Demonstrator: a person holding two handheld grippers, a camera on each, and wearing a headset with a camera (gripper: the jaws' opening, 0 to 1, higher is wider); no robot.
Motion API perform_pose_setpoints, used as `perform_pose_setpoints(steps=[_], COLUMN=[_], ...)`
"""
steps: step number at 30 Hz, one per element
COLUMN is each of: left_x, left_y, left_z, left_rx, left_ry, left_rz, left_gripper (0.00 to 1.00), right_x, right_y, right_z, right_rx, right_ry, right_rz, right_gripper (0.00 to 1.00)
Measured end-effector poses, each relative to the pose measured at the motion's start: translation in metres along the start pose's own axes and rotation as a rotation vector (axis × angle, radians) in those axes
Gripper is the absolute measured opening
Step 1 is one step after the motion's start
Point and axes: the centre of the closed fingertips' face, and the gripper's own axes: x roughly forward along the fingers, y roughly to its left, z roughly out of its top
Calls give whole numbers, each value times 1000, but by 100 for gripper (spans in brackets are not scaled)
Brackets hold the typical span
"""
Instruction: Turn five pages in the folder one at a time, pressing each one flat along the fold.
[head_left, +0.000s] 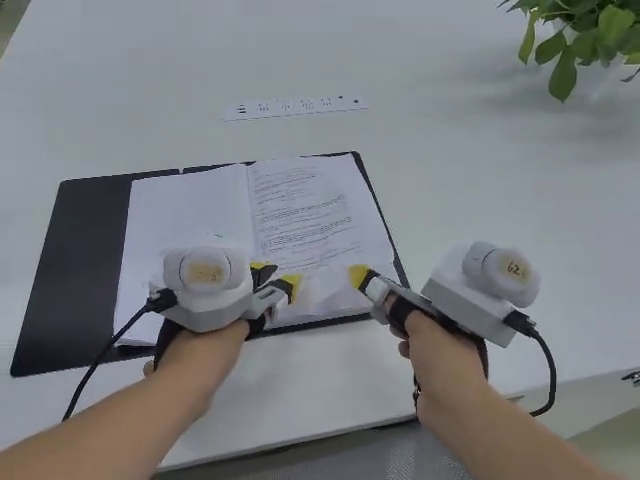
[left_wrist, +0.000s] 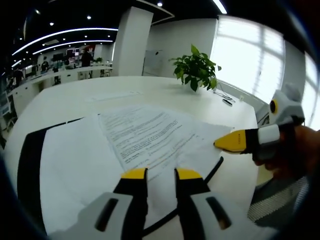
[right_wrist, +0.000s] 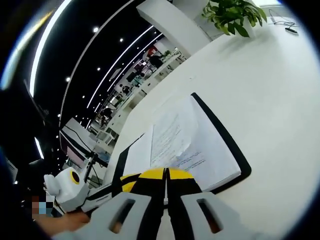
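Head view: the folder (head_left: 80, 265) lies open on the white table (head_left: 460, 140), near the edge closest to me. Its black cover is spread flat at the left, with the paper on its middle and right part. A blank page (head_left: 185, 215) sits left of the fold and a printed page (head_left: 300, 215) right of it, its lower edge slightly lifted and wavy.

The left gripper (head_left: 277, 280) is over the bottom edge of the paper, close to the fold. The right gripper (head_left: 360, 277) is at the lower right corner of the printed page, and I cannot tell whether it touches the sheet.

In the left gripper view I see the left gripper (left_wrist: 161, 175) with its yellow tips parted by a narrow gap. Paper shows through the gap and nothing is pinched. The right gripper (left_wrist: 235, 141) comes in from the right, just above the page edge.

In the right gripper view the right gripper (right_wrist: 165, 174) has its tips pressed together with nothing between them. The folder (right_wrist: 222, 135) lies ahead of it.

A plant (head_left: 575, 35) stands at the far right of the table, and a socket strip (head_left: 295, 104) lies beyond the folder.
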Motion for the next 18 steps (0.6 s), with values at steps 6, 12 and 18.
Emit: perform_pose_setpoints(steps=[6, 12, 18], left_x=[-24, -48, -71], left_y=[18, 35, 48], left_z=[12, 21, 26], left_rx=[11, 8, -5], left_ry=[-42, -82, -114], left_rz=[26, 57, 87], left_gripper=[20, 20, 21], right_x=[1, 2, 7], right_y=[27, 52, 73], right_z=[7, 7, 4], right_rx=[-92, -173, -222], right_ry=[-23, -30, -32], right_rz=[35, 64, 94], right_gripper=[0, 0, 0])
